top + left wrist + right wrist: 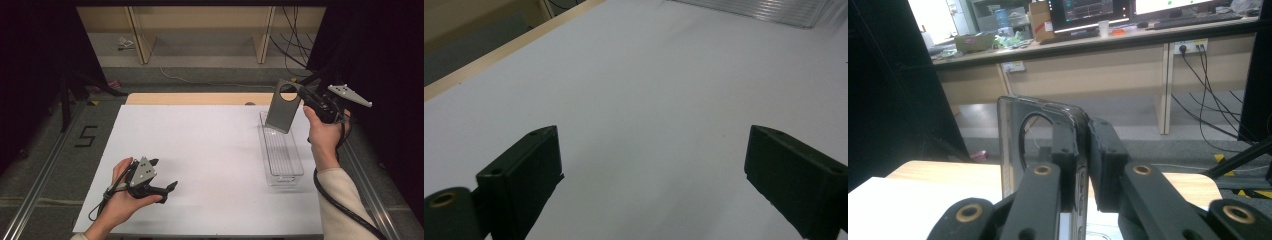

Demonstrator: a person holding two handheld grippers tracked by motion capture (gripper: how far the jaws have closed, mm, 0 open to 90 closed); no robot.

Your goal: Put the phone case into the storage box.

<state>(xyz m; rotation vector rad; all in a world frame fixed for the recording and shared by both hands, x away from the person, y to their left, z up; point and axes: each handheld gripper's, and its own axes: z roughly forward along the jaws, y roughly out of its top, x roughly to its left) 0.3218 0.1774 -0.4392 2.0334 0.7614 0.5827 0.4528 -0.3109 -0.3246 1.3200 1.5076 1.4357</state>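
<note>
We hold the grey phone case with a round camera cut-out [283,106] by one edge in the right gripper [306,101], jaws clamped on it, above the clear ribbed plastic tray [285,175]. We should lower it flat, squarely inside. The left gripper [165,175] rests on the white bench [210,150], jaws apart.

Overall light: even and soft from overhead; the white table [210,150] is bright, the surroundings at left and right nearly black.
Shadows: faint, diffuse ones beside the left gripper [162,175] in the high view.
Glare: pale sheen on the clear tray [281,150]; glowing monitors [1088,10] are overexposed in the right gripper view.
Focus: near black jaws are soft in both gripper views; the translucent phone case [1013,145] is slightly blurred.
Distortion: the table edge bows slightly in the left gripper view.
</note>
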